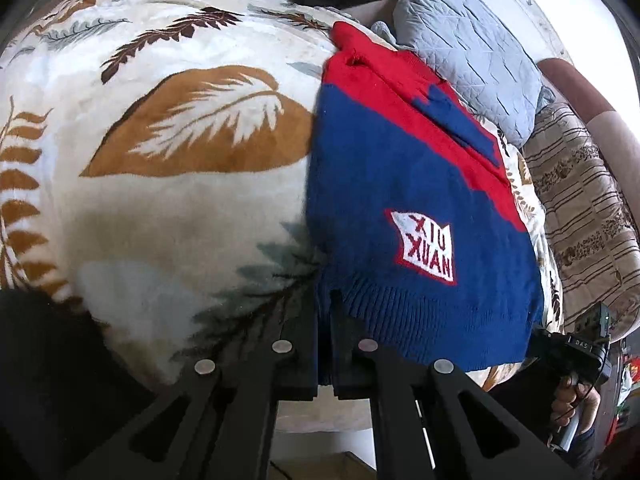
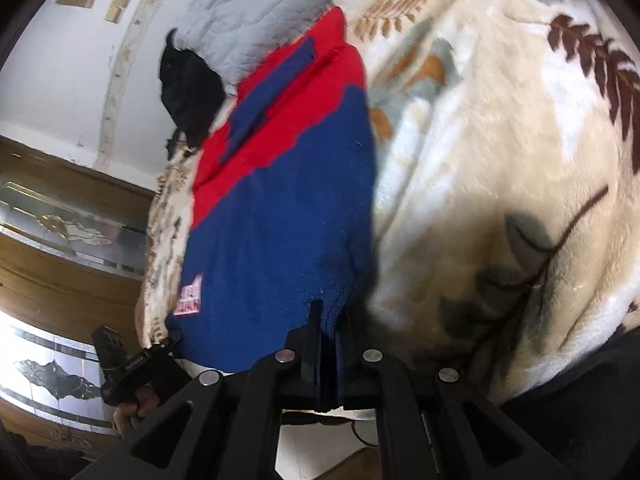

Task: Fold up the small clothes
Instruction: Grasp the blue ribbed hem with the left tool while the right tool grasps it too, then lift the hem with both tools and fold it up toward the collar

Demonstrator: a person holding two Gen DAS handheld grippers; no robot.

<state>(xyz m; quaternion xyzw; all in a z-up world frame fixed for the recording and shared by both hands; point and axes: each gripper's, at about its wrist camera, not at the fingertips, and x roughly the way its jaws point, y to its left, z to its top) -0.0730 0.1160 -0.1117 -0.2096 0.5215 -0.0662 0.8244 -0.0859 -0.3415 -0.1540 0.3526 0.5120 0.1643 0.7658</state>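
A small blue and red knitted sweater (image 1: 400,184) with a white "XIU XUAN" patch (image 1: 426,246) lies on a cream leaf-print blanket (image 1: 168,208). My left gripper (image 1: 326,308) is shut on the sweater's ribbed blue hem at its left corner. My right gripper (image 2: 330,316) is shut on the hem at the other corner of the sweater (image 2: 288,208). The right gripper also shows in the left wrist view (image 1: 580,344), and the left gripper in the right wrist view (image 2: 132,360). The red upper part with a blue sleeve (image 2: 268,100) lies at the far end.
A grey quilted pillow (image 1: 464,48) and a striped brown quilt (image 1: 580,208) lie beyond the sweater. A black garment (image 2: 192,84) lies near the pillow. A white wall (image 2: 52,72) and wooden glazed doors (image 2: 60,240) stand beside the bed.
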